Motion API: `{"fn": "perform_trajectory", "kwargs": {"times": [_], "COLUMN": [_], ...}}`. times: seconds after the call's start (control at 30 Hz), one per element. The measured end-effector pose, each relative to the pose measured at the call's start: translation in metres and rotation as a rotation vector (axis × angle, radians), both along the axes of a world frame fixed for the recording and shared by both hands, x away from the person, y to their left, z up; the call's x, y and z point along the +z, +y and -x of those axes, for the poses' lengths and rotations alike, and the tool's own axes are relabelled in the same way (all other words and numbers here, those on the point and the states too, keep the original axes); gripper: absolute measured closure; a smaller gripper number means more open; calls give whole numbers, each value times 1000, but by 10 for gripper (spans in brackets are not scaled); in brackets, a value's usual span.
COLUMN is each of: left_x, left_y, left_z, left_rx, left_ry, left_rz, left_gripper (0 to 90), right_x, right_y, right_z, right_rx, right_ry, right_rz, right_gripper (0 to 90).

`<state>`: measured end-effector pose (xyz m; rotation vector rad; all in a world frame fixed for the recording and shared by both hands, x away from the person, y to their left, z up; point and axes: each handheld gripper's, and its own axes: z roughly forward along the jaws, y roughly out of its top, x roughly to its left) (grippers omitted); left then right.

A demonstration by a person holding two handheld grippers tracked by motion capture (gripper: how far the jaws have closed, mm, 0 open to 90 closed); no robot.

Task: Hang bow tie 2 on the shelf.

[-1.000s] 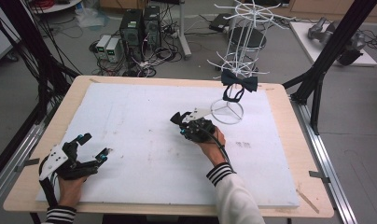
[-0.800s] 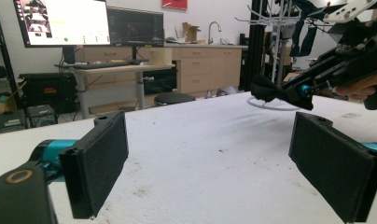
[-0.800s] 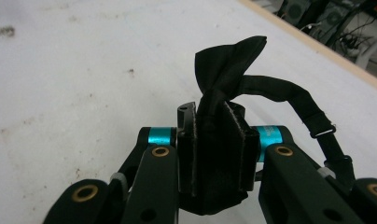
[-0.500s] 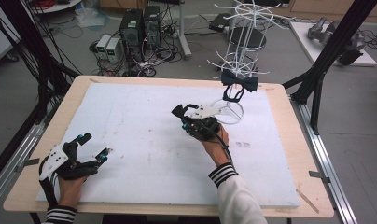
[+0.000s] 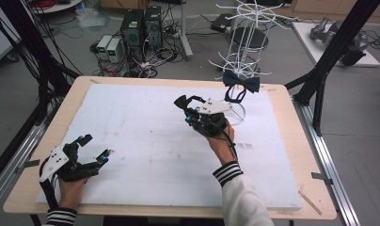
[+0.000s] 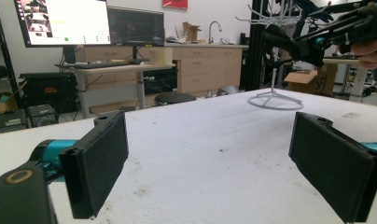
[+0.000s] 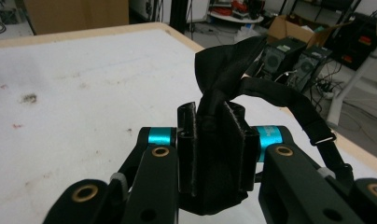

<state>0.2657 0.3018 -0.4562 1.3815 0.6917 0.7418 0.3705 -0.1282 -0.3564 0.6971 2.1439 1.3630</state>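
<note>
Right fingers: right gripper (image 7: 213,149) clamped narrow on a black bow tie (image 7: 224,70) – fabric pinched between the pads, one wing sticking up past the tips.
Left fingers: left gripper (image 6: 210,161) spread wide, nothing between the pads, bare white mat (image 5: 146,132) under them.
Hidden: held bow tie's knot and second wing buried between the jaws in the right gripper view; its strap (image 7: 298,112) runs off behind the right jaw, end cut off. From the high view the held tie is just a dark lump at the gripper's tip (image 5: 182,101).
Hard to tell: whether the second bow tie (image 5: 241,83) hangs from a hook or from the strap – too small.
Right hand pose: lifted off the mat, wrist cocked, gripper pointing away from the wire rack (image 5: 247,42), just beside its base ring.
Left hand pose: low on the mat, well apart from the rack, at the near left corner, jaws pointing toward the rack.
Counts: two grippers, two bow ties – one held, one on the rack; one rack.
Tie location: held tie near the rack's base, above the mat.
</note>
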Motion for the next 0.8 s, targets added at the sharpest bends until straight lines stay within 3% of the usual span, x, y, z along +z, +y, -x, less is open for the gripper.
{"fn": "perform_trajectory", "kwargs": {"times": [0.33,0.5,0.8], "left_x": [0,0,0], "left_y": [0,0,0], "left_z": [0,0,0], "left_rx": [2,1,1], "left_ry": [1,0,0], "left_rz": [1,1,1], "left_gripper": [123,123,123], "right_x": [14,25,37], "right_y": [2,1,-3], "right_z": [4,6,10], "right_rx": [2,-16,-38], "right_ry": [-46,-88,-121], "right_rz": [-11,-19,-53], "right_gripper": [763,763,763]}}
